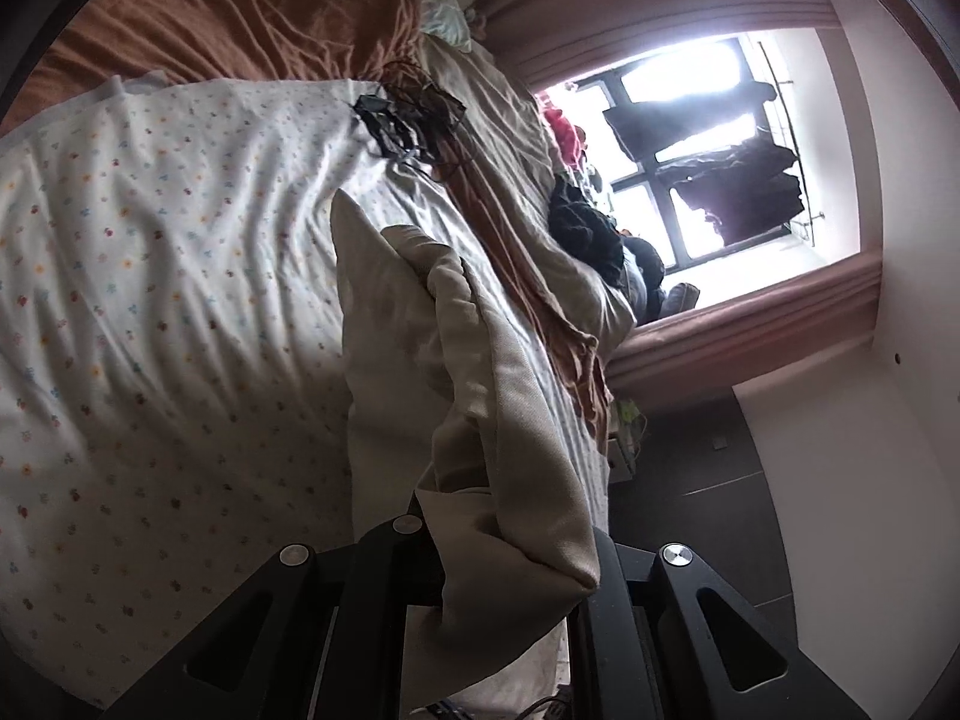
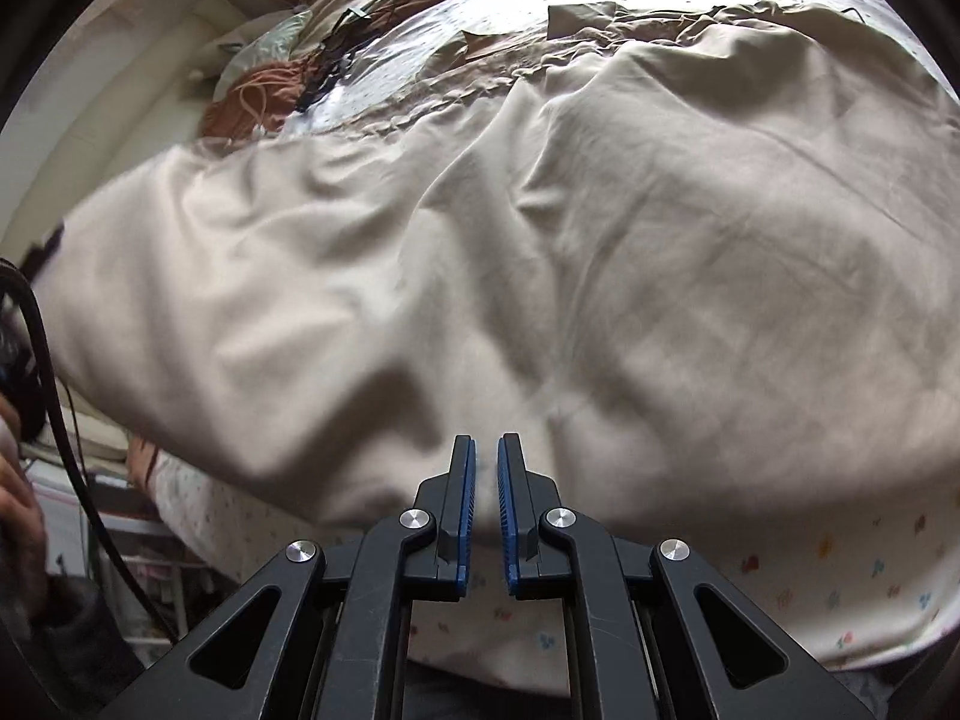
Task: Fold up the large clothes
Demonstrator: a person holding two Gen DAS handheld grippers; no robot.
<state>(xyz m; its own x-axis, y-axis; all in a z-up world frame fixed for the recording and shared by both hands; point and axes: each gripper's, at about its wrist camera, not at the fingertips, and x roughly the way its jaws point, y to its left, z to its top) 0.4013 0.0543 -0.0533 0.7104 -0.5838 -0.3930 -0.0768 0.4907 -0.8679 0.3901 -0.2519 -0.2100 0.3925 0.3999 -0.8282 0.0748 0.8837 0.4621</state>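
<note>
1. Beige garment [image 2: 480, 252], large, plain woven cloth, spread crumpled over floral bedsheet [image 1: 150, 300] on the bed; one end lifted clear and bunched in left gripper [image 1: 510, 588].
2. Left gripper: fingers hidden under the cloth, closed on a thick wad of beige fabric; several layers caught, folded edge hanging over the right finger.
3. Right gripper [image 2: 486, 480]: blue pads [image 2: 467, 498] nearly together, only a slim gap between them. Tips sit over the garment's near edge; no cloth visibly between the pads. Empty, as far as can be told.
4. Risk: right pinch probably missed the hem; lifting now would raise one end only, dragging the rest into a twist instead of a clean fold.
5. Risk: wad in left grip uneven; outer layers could slip out under the hanging weight.
6. Risk: dark tangle of cords [image 1: 408, 120] lies on the sheet well beyond the garment; a wide sweep could snag it.
7. Look of cloth: matte, soft, deep creases across the middle, gathered wrinkled band along far edge; no flat panel yet, no fold line set.
8. Rust-brown blanket [image 1: 240, 18] heaped at bed's far end, apart from the garment.
</note>
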